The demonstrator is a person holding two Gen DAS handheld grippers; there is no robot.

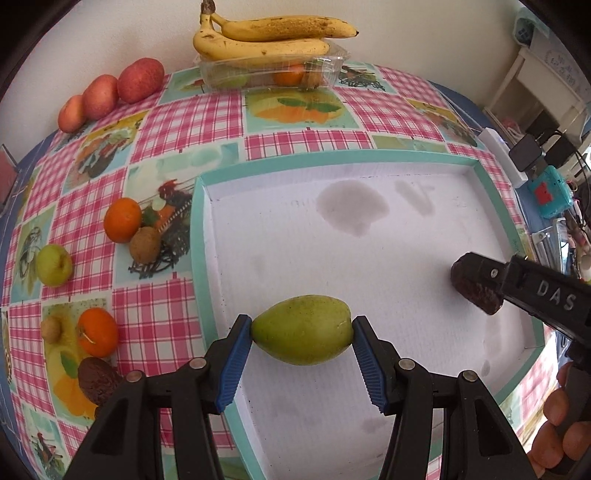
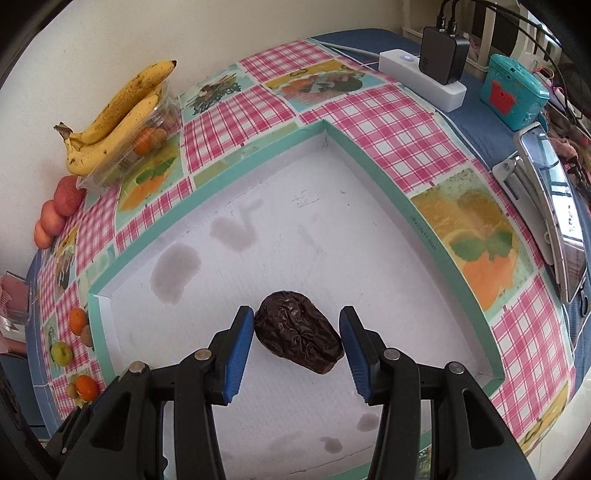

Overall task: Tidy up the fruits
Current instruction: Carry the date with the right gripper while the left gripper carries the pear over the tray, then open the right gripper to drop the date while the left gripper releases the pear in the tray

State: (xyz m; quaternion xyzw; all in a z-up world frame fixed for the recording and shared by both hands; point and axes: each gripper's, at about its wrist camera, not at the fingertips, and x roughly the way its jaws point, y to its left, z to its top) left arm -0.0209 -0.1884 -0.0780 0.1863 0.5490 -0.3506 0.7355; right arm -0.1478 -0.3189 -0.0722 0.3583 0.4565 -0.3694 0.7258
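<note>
A green pear [image 1: 303,328] sits crosswise between the blue pads of my left gripper [image 1: 302,334], which is shut on it just above the near left part of the white tray with a teal rim [image 1: 332,157]. My right gripper [image 2: 297,332] is shut on a dark wrinkled avocado [image 2: 299,338] over the tray's right side [image 2: 424,206]. The left wrist view shows that avocado [image 1: 474,291] at the right under a black finger [image 1: 517,280].
Left of the tray lie two oranges [image 1: 122,219], a kiwi [image 1: 144,244], a green apple [image 1: 53,264] and another dark avocado [image 1: 98,380]. Bananas [image 1: 273,33] rest on a clear box [image 1: 269,70] by the wall, beside red apples [image 1: 140,79]. A power strip [image 2: 421,79] and a phone [image 2: 554,221] stand right.
</note>
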